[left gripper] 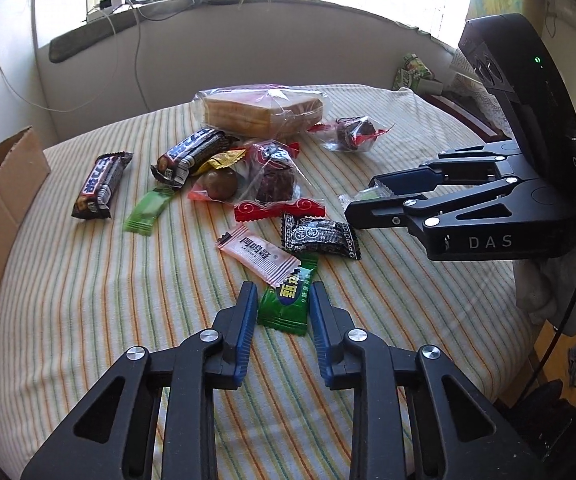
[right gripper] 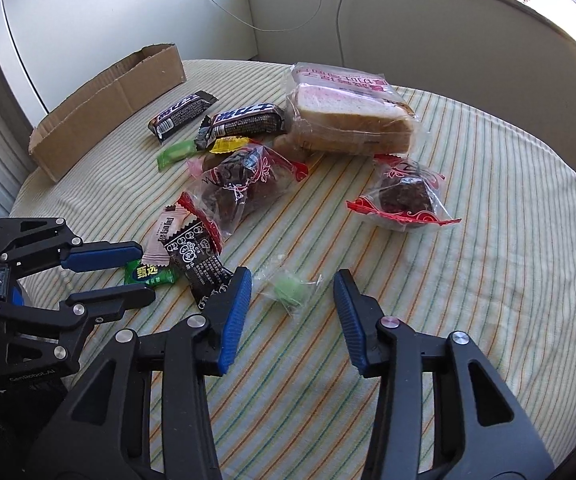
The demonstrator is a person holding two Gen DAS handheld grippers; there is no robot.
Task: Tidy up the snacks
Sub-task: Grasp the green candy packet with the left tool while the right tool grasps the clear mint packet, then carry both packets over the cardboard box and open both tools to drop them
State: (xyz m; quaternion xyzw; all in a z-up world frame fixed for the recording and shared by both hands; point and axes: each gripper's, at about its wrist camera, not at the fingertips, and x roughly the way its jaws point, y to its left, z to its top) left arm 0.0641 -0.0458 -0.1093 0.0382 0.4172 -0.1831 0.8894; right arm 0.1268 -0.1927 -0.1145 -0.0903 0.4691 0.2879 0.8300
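A dark green candy packet lies on the striped tablecloth between the blue pads of my left gripper, which is shut on its sides. From the right wrist view that gripper enters from the left with the same packet at its tips. My right gripper stands open around a pale green candy in a clear wrapper, with a gap on both sides. In the left wrist view it comes in from the right, the pale candy between its fingers.
A pink packet and a black packet lie just beyond the left gripper. Farther back are two chocolate bars, wrapped cakes and bagged bread. An open cardboard box sits at the table's left edge.
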